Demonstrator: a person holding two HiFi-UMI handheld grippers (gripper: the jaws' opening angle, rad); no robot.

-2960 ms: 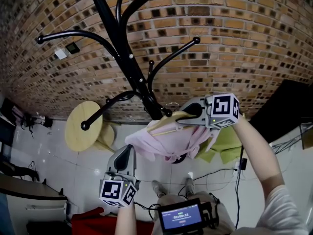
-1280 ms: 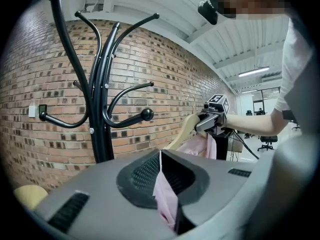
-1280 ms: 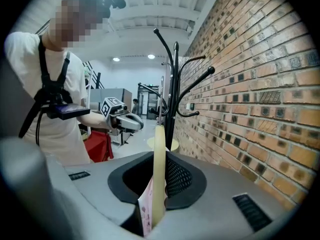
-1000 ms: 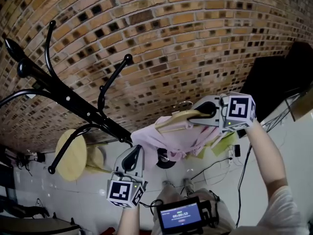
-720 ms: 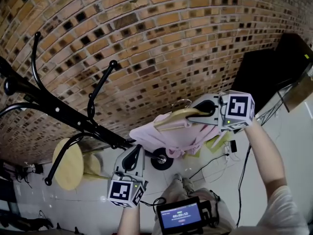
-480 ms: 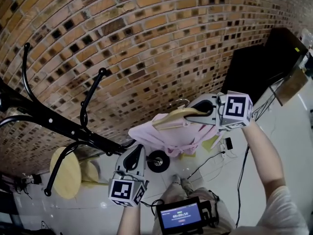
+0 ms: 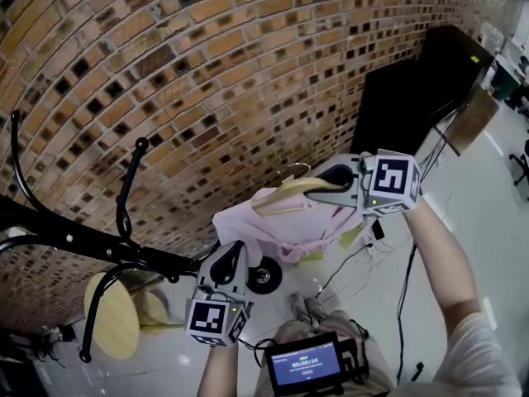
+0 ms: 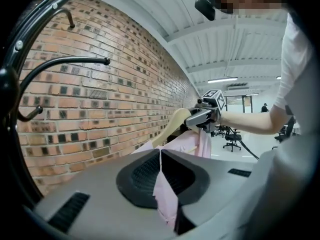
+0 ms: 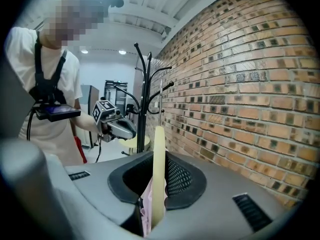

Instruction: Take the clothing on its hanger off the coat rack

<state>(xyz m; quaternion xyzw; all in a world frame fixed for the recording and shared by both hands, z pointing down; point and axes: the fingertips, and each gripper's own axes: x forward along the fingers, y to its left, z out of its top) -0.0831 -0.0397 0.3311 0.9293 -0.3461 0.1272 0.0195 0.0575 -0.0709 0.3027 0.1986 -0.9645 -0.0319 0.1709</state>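
Observation:
A pink garment [image 7: 277, 226] hangs on a pale wooden hanger [image 7: 289, 190] with a metal hook, held in the air off the black coat rack [image 7: 91, 245], which stands to the left. My right gripper [image 7: 318, 190] is shut on the hanger's right arm; in the right gripper view the hanger [image 9: 158, 164] stands between the closed jaws with pink cloth under it. Lower down, my left gripper [image 7: 235, 251] is shut on the garment's hem, and the pink cloth [image 8: 165, 194] is pinched between its jaws. The rack's hooks [image 8: 65, 61] are bare.
A brick wall [image 7: 248, 73] runs behind. A round wooden stool [image 7: 111, 325] stands by the rack's foot. A black panel [image 7: 405, 89] leans at the right. Cables [image 7: 355, 263] and a small wheel [image 7: 263, 275] lie on the white floor. A tablet [image 7: 306, 364] hangs on the person's chest.
Both grippers have carried the hanger and garment to the right, away from the rack. The rack has slid to the left edge of the head view; both grips are unchanged.

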